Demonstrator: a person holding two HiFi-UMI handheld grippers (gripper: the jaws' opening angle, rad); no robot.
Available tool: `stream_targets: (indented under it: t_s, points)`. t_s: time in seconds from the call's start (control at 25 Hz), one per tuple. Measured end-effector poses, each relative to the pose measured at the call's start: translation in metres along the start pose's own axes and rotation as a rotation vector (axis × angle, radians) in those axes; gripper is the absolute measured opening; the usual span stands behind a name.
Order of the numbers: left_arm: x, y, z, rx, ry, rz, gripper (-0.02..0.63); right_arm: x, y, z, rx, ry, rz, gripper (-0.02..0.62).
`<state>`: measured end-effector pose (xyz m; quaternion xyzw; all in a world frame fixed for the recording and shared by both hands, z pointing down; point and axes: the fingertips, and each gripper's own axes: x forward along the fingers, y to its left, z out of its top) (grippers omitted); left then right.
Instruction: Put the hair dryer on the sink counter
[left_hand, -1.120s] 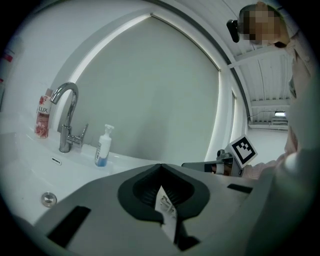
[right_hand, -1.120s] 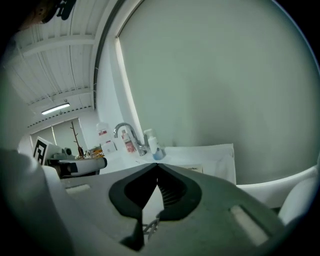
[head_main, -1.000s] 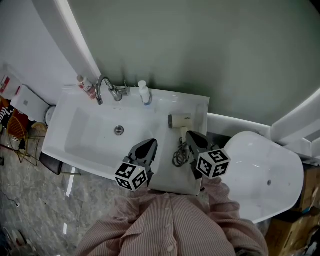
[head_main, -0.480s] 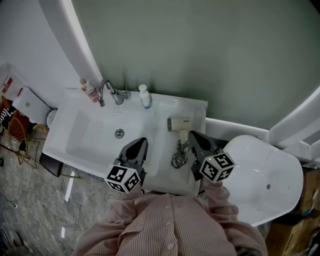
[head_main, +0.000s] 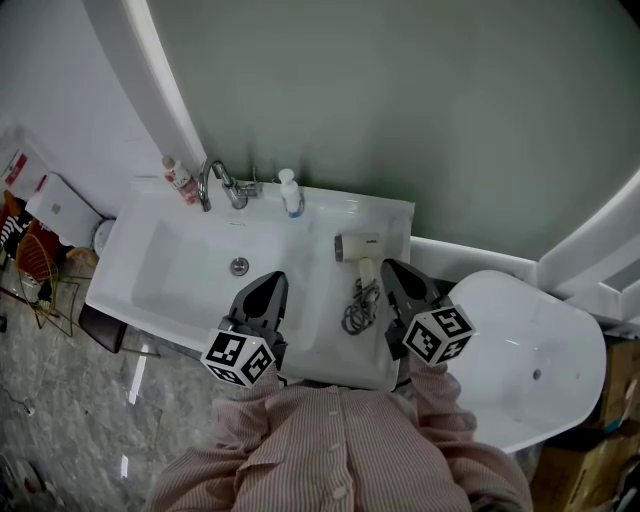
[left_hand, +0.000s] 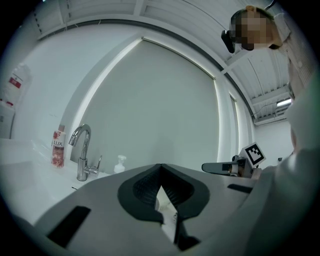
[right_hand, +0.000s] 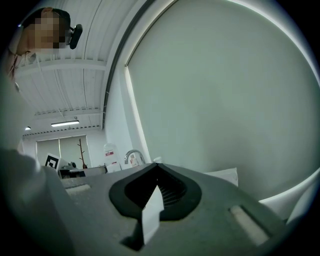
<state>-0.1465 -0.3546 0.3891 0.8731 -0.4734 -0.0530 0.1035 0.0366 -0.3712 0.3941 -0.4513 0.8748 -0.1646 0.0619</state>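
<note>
The beige hair dryer (head_main: 358, 246) lies on the right part of the white sink counter (head_main: 394, 222), its dark cord (head_main: 358, 306) coiled in front of it. My right gripper (head_main: 392, 268) hangs just right of the cord, shut and empty, clear of the dryer. Over the basin's front edge my left gripper (head_main: 270, 281) is shut with nothing in it. In the left gripper view the jaws (left_hand: 161, 167) meet at their tips, and the right gripper (left_hand: 227, 167) shows beyond them. The right gripper view shows closed jaws (right_hand: 157, 168) aimed at the wall.
A chrome faucet (head_main: 215, 182) stands at the back of the basin, with a red-labelled bottle (head_main: 178, 180) to its left and a white pump bottle (head_main: 290, 192) to its right. A white rounded fixture (head_main: 530, 360) sits right of the counter. Clutter lies on the floor at left (head_main: 40, 260).
My left gripper has drawn back toward me and to the left. The right gripper has shifted slightly right. The hair dryer and cord have stayed in place.
</note>
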Motion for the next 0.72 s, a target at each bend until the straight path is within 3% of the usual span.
stream_targets:
  t_s: [0.72]
  points:
    - [-0.020,0.013,0.003,-0.002,-0.002,0.056,-0.003,-0.007,-0.002,-0.003,0.001,-0.003,-0.035,0.006]
